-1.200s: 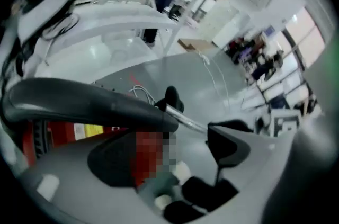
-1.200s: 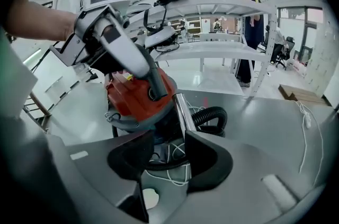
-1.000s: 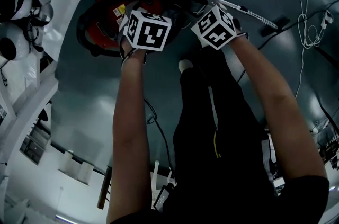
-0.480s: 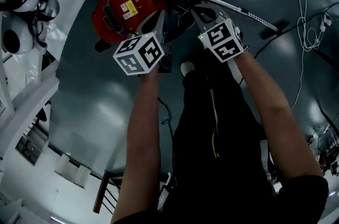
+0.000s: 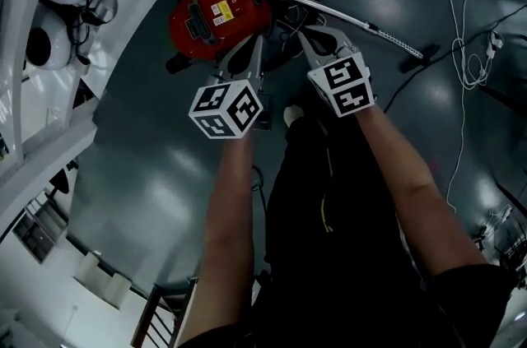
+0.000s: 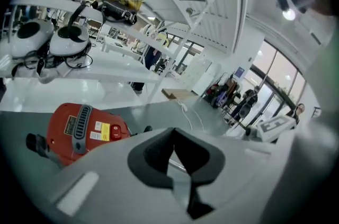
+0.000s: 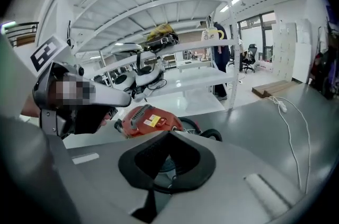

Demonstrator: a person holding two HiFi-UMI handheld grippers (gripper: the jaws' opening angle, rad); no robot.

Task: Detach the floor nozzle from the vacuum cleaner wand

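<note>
Grippers raised clear of vacuum cleaner

Left gripper (image 5: 254, 42) and right gripper (image 5: 305, 34): fingers of each pressed together, nothing between them. Both stand higher than a second ago, when they sat low against the machine.

Red plastic canister vacuum cleaner (image 5: 216, 17): on the grey floor (image 5: 148, 165), just beyond the left fingers.

Chrome metal wand (image 5: 329, 5): beyond the right fingers, running off to their right.

Small dark piece (image 5: 412, 57) at the wand's far end, well apart from both: possibly the floor nozzle; joined or free, cannot tell.

Judgement: contact given up, detachment unconfirmed.
</note>
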